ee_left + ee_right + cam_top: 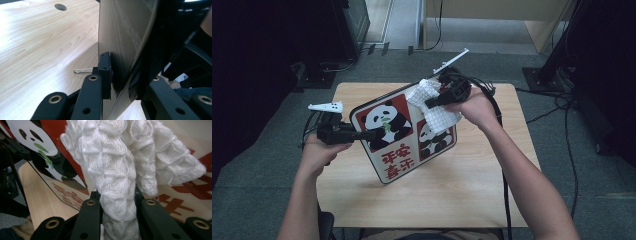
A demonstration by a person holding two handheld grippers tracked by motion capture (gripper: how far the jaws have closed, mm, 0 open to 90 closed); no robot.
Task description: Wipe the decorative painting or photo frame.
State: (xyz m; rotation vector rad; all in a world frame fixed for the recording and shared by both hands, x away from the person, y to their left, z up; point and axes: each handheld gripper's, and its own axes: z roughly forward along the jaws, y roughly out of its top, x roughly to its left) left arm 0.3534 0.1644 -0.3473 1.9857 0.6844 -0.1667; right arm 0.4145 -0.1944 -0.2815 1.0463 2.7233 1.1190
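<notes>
**Both jaw pairs pinched tight: board edge on the left, wiping cloth on the right**

Fingers [105, 72] of my left gripper [362, 135] are nearly pressed together, clamping the thin left edge of the panda board [404, 132]; in the left gripper view one pad sits flat against the board's plain back while the other jaw lies behind the front face. My right gripper [432, 103] is squeezed shut on a bunched white cloth [117, 182], whose loose end hangs against the board's upper right area.

I judge the board stiff, flat and light, with a glossy, likely slippery face, so an edge grip like mine is the sensible hold, and it needs firm pressure to stop it pivoting. It stands tilted on the wooden table [492, 190], lower corner resting near the middle. The cloth looks soft, knitted and floppy; holding it by a gathered fold keeps enough free fabric to drag across the printed face
</notes>
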